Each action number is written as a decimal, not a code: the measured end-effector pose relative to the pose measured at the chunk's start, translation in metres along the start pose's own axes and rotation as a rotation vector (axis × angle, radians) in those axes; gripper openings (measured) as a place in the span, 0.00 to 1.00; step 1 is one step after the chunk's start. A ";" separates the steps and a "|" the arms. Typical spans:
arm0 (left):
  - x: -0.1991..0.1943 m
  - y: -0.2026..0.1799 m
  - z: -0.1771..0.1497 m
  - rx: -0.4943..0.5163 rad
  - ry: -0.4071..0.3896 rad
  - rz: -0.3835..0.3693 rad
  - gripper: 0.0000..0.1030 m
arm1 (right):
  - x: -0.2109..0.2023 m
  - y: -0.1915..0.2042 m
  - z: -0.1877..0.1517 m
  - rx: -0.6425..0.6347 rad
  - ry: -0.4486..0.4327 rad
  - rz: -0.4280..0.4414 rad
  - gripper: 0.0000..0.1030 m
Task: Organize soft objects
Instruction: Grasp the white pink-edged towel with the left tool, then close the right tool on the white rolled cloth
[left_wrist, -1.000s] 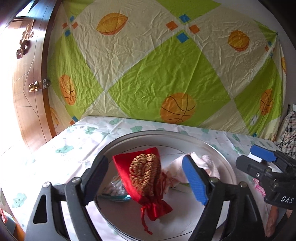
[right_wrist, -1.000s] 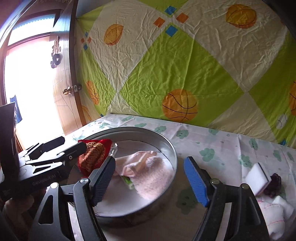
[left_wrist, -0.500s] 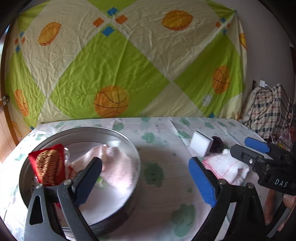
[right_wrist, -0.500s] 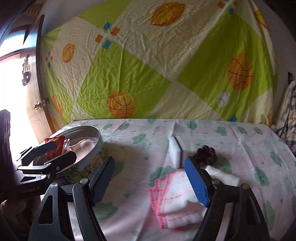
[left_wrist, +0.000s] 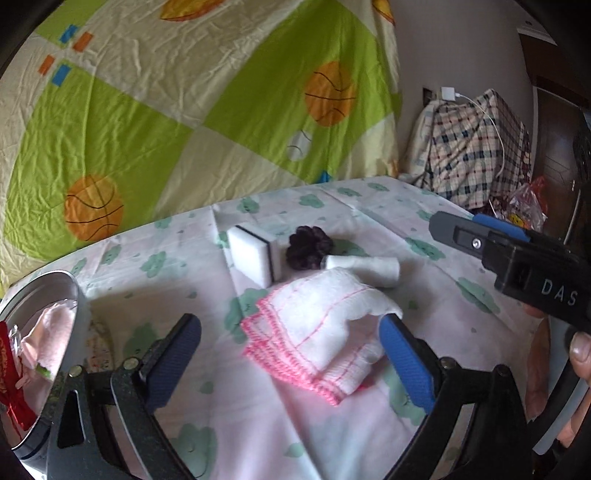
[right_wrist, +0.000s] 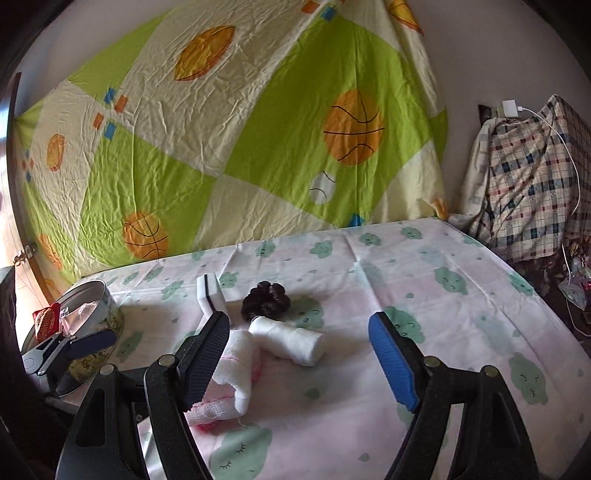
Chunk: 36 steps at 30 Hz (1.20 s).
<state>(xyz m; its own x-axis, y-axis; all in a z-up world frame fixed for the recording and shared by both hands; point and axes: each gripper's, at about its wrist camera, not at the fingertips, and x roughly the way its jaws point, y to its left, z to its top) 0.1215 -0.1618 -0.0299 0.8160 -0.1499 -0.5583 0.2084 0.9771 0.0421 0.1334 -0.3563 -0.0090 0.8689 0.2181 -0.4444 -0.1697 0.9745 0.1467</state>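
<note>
A folded white cloth with pink edging lies on the table between the open fingers of my left gripper; it also shows in the right wrist view. Behind it lie a white gauze roll, a dark purple hair scrunchie and a white sponge with a dark stripe. My right gripper is open and empty, with the gauze roll between its fingers. A round metal tin at the left holds a pink cloth and a red pouch.
The table wears a white cloth with green cloud prints. A green and cream basketball sheet hangs behind it. A plaid cloth pile with a white charger cable sits at the right, past the table's edge.
Both grippers have swung right, away from the tin, toward the cloth, gauze roll, scrunchie and sponge. The tin has slid to the left edge of both views. Both stay open.
</note>
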 end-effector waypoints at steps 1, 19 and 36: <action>0.005 -0.008 0.001 0.016 0.011 -0.015 0.96 | -0.001 -0.004 0.000 0.009 -0.003 -0.008 0.77; 0.072 -0.029 -0.002 0.005 0.262 -0.092 0.40 | 0.012 -0.020 -0.005 0.063 0.014 0.006 0.81; 0.044 0.044 -0.007 -0.105 0.138 -0.018 0.23 | 0.078 0.029 0.002 -0.140 0.173 0.031 0.81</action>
<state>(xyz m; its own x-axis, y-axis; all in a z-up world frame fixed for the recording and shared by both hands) 0.1627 -0.1239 -0.0581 0.7290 -0.1528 -0.6673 0.1594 0.9859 -0.0517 0.1972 -0.3106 -0.0381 0.7714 0.2425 -0.5883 -0.2687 0.9622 0.0442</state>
